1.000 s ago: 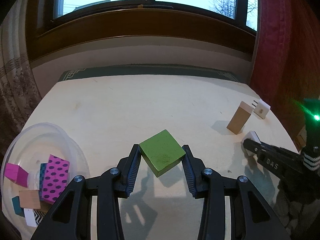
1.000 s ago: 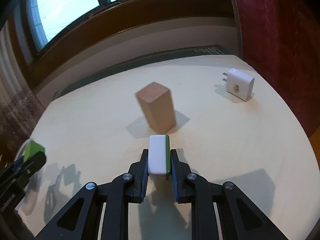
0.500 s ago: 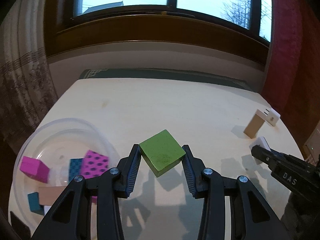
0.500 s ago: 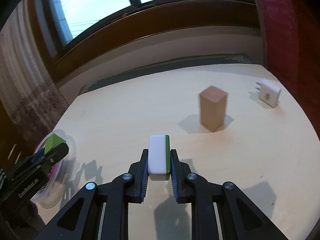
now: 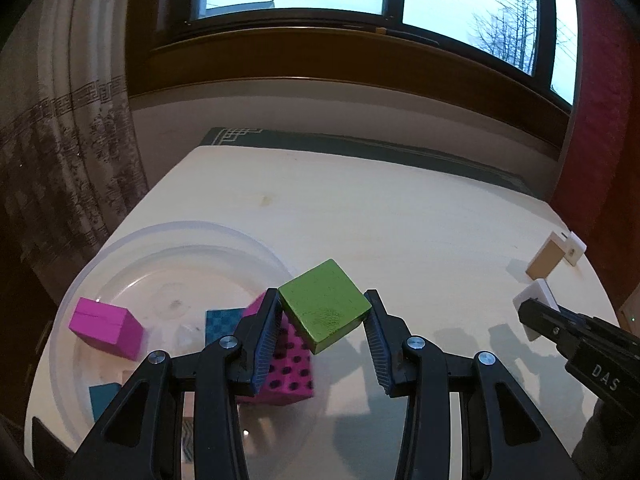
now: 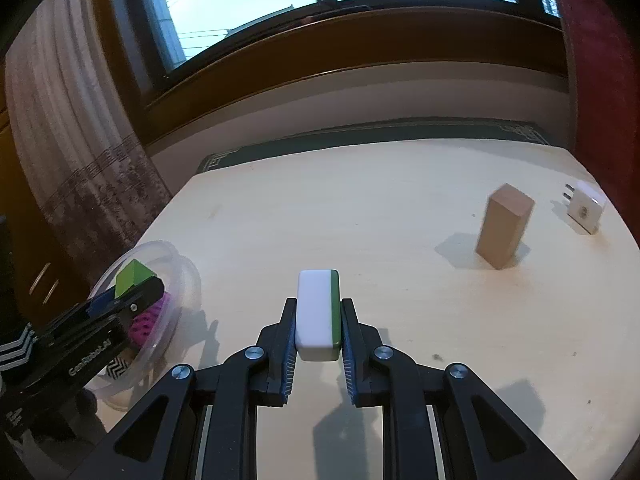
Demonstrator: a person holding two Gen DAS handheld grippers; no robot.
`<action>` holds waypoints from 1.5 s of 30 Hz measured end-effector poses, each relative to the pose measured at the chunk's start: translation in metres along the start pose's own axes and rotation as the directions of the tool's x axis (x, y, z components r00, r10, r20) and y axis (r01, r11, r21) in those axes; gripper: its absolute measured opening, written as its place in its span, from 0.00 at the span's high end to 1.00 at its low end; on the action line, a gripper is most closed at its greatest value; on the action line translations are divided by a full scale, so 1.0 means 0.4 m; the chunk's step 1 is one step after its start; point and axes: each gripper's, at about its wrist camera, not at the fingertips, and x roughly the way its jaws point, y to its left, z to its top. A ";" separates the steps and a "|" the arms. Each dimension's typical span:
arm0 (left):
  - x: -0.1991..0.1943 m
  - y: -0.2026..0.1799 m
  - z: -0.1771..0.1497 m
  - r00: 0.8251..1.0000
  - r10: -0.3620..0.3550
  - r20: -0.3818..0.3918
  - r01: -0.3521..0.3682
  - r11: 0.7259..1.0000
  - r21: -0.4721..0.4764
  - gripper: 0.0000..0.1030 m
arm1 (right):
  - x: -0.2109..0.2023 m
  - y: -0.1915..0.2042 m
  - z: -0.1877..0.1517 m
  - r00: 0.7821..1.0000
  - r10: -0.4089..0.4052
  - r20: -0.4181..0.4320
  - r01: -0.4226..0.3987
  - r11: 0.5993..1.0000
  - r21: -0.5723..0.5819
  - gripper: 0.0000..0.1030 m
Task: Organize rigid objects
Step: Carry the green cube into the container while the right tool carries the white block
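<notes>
The left gripper [image 5: 322,334] has its fingers clamped on a green wooden cube [image 5: 323,305] above the clear plastic bowl [image 5: 132,240]; the right gripper [image 6: 318,334] fingers clamp a white-and-green rectangular tile [image 6: 316,314] above the tabletop [image 6: 360,208].

Polka-dot magenta block [image 5: 286,376] half hidden behind left hand-held gripper [image 5: 322,316]; bowl [image 5: 192,230] cut off at bottom edge; white plug [image 5: 575,245] partly behind wooden block [image 5: 546,260]

The left hand-held gripper [image 5: 323,322], at lower centre of its view, clamps a green cube [image 5: 324,306]; the right hand-held gripper [image 6: 318,322], likewise lower centre, pinches a white-and-green tile [image 6: 318,314] between its 2 fingers.
</notes>
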 end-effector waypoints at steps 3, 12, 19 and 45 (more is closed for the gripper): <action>0.000 0.020 -0.002 1.000 0.018 0.004 -0.018 1.000 -0.005 0.59 | -0.001 0.015 0.000 1.000 0.009 -0.002 -0.009 1.000 -0.010 0.80; 0.002 0.097 -0.004 0.999 0.046 0.003 -0.046 0.997 -0.056 0.59 | 0.007 0.068 0.002 0.999 0.034 -0.005 -0.035 0.999 -0.040 0.80; 0.000 0.189 -0.001 0.996 0.085 0.001 -0.084 0.988 -0.132 0.59 | 0.006 0.105 0.002 0.997 0.071 -0.012 -0.072 0.996 -0.059 0.80; -0.051 0.359 -0.009 0.987 0.157 0.025 -0.143 0.947 -0.289 0.37 | 0.055 0.348 -0.022 0.933 0.335 -0.129 -0.352 0.923 -0.154 0.79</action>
